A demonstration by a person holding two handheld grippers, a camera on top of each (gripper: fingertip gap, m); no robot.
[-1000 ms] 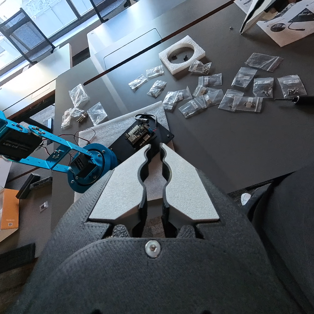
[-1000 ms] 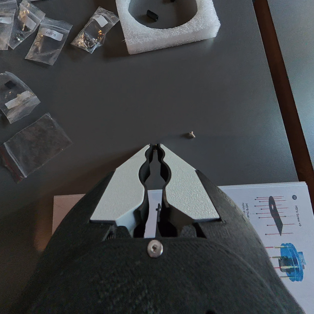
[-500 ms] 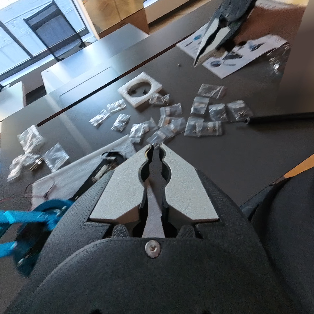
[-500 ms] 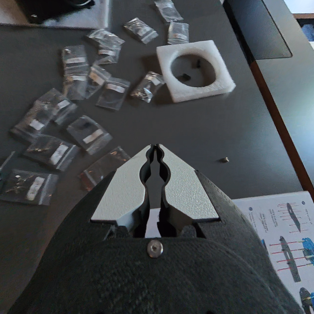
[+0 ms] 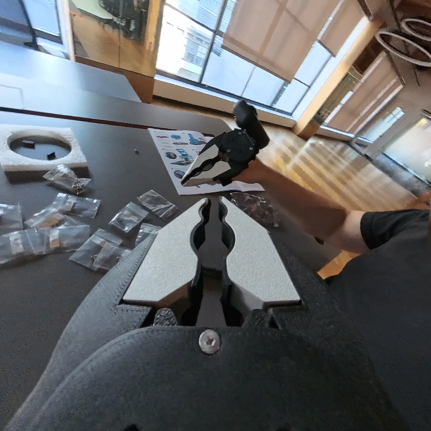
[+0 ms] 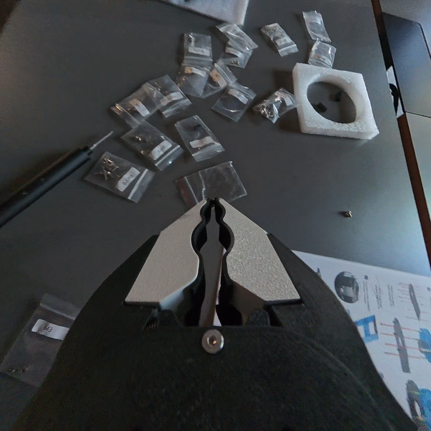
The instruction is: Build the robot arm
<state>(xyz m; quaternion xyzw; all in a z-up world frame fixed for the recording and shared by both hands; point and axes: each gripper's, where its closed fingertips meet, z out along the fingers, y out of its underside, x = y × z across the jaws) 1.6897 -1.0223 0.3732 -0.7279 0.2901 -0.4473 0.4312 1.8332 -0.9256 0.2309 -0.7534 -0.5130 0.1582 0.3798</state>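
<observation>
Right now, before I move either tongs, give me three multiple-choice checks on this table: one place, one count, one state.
1. Relative to the white foam block and the booklet, where does the loose screw lie?
A. in the block's hole
B. on the bare table between them
C. on the booklet

2. How many small black pieces sit in the block's round hole?
A. one
B. two
C. four

3. How do the right tongs stand?
A. wide open
B. tips almost together
C. gripping the foam block

Answers:
1. B, the screw lies alone on the dark surface, touching neither the block nor the booklet.
2. B, two dark pieces show inside the hole.
3. B, the tips nearly meet above the table. Whether they pinch something tiny cannot be told.
</observation>
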